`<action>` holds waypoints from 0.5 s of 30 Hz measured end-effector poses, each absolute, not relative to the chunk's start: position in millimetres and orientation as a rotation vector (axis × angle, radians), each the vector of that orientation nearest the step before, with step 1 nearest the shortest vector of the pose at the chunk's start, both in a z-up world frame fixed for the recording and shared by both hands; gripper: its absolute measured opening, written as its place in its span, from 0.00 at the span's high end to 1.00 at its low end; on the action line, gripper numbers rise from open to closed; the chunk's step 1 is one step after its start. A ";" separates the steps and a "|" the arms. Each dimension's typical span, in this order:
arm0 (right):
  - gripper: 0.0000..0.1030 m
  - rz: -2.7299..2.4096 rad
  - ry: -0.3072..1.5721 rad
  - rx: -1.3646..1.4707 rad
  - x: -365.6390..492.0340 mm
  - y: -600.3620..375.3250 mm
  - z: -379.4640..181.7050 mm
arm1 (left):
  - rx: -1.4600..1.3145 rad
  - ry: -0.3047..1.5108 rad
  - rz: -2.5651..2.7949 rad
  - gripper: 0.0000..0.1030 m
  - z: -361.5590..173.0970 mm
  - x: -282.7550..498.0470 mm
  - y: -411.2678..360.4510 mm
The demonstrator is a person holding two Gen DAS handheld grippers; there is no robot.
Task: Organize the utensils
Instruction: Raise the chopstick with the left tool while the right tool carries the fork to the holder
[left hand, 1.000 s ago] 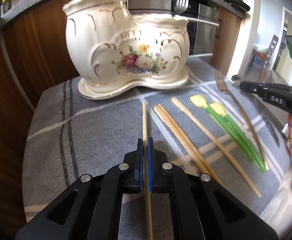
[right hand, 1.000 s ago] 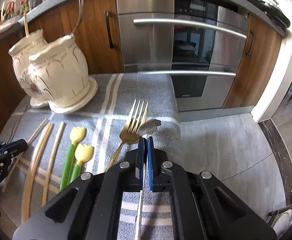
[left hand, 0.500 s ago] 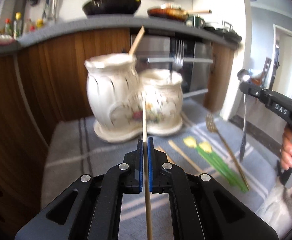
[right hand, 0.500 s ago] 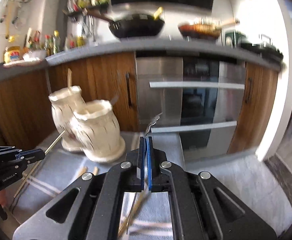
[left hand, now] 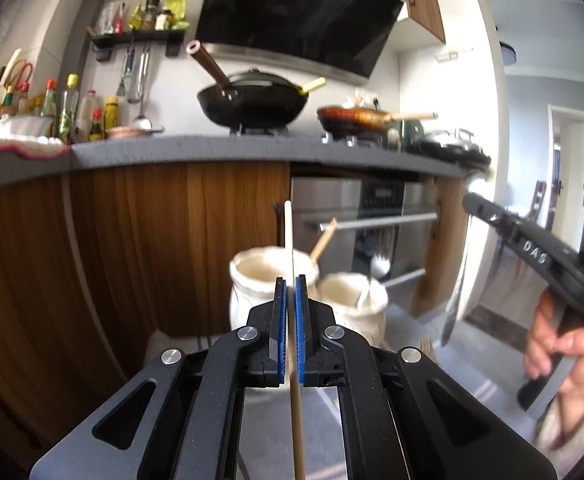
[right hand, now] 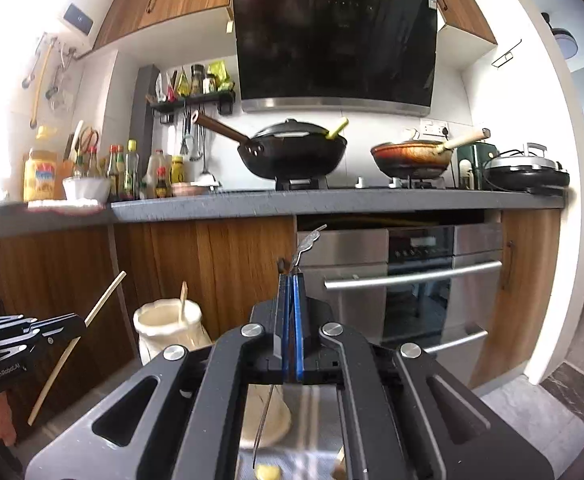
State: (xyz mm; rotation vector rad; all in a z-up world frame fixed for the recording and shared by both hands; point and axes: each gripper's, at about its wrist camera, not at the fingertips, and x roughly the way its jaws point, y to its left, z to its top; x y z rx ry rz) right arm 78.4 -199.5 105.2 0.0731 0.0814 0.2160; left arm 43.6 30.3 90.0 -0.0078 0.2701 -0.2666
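I have lifted both pieces clear of the striped cloth they lay on a second ago. The left gripper [left hand: 289, 292] has its jaws pinched on a wooden chopstick [left hand: 290, 248], which now stands above and in front of the cream ceramic holder [left hand: 269, 280] rather than flat beside it. The right gripper [right hand: 290, 292] has its jaws pressed onto the handle of a metal spoon [right hand: 306, 246], and in the left view that spoon hangs to the right of the holder, higher than its rim. Both views have swung up from the cloth to the kitchen beyond. The holder's left pot already carries a wooden piece and its right pot a fork [left hand: 374, 276]. I judge the pick-up finished; what remains is tipping each piece down into its pot.
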 end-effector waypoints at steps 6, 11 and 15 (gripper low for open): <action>0.98 0.230 0.046 0.136 103.7 -193.7 117.3 | -0.041 0.183 -0.277 0.96 117.4 69.3 33.4; 0.98 0.216 0.032 0.169 132.4 -186.9 118.5 | -0.105 0.139 -0.298 0.96 133.0 106.2 38.5; 0.98 0.201 0.034 0.184 149.5 -184.2 116.5 | -0.168 0.116 -0.310 0.96 142.3 138.6 43.5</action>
